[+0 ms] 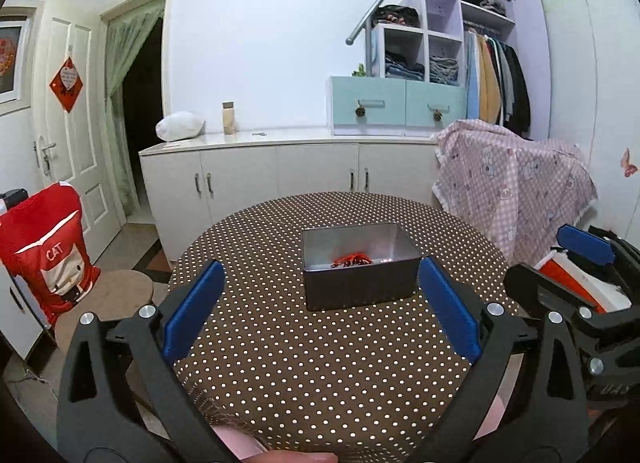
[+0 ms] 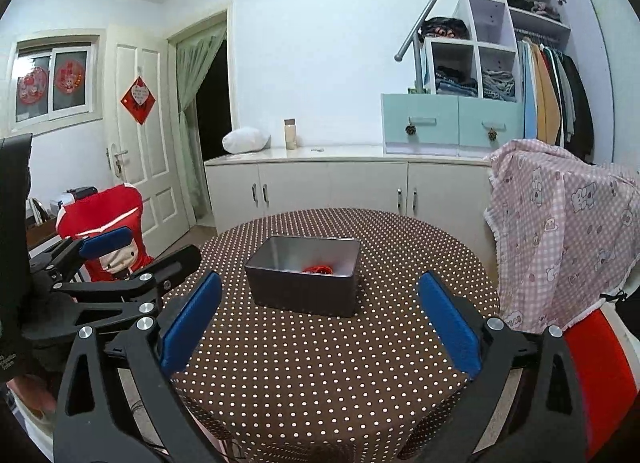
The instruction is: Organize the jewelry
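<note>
- hovering my left gripper (image 1: 320,303) and right gripper (image 2: 320,315), both spread wide and empty.
- red jewelry (image 1: 352,259) lies in the metal tin (image 1: 356,291) at twelve o'clock; i judge backing away level avoids nudging it.

Home bedroom, open wardrobe (image 2: 556,95), clothed table (image 2: 320,363)

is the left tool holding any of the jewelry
No, the left tool stands open and empty above the table, while the red jewelry lies inside the tin.

"CAT" in white on the red chair cover (image 1: 48,251) (no other text legible)
</note>
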{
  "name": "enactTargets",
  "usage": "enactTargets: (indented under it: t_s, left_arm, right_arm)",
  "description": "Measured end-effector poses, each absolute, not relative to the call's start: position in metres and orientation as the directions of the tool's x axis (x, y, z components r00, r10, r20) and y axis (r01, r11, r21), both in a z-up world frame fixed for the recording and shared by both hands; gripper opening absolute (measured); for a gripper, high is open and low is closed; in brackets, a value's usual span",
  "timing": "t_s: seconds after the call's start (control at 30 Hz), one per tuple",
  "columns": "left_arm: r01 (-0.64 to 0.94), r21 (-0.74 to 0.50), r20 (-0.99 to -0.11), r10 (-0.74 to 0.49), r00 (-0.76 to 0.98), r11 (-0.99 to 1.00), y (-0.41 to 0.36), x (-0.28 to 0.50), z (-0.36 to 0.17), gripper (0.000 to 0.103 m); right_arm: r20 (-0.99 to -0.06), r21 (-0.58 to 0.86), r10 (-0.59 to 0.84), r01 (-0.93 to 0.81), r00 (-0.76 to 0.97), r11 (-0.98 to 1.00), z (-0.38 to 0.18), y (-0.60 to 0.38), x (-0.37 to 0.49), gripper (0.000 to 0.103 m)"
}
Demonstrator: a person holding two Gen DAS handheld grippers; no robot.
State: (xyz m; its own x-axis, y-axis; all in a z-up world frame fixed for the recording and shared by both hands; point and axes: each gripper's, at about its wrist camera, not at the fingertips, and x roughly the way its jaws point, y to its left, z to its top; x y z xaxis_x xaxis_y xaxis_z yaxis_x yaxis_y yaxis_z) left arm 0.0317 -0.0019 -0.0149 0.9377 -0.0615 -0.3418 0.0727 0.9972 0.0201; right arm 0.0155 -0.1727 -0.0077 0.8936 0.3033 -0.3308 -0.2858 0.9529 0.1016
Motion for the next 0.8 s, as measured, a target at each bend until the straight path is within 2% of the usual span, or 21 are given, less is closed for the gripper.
enactTargets:
  t_s: [0.43, 0.8]
  left_arm:
    - [0.051, 0.009, -0.293, -0.046, 0.955, 0.999, -0.008, 0.02, -0.001, 0.096]
    - [0.043, 0.008, -0.29, -0.039, 0.956, 0.999, -0.008, 0.017, 0.001, 0.096]
  right_arm:
    - [-0.275, 0.101, 0.292, -0.274, 0.916, 0.956, 0.006, -0.179, 0.002, 0.095]
    - [-0.273, 0.1, 0.289, -0.272, 0.918, 0.957, 0.008, -0.177, -0.001, 0.095]
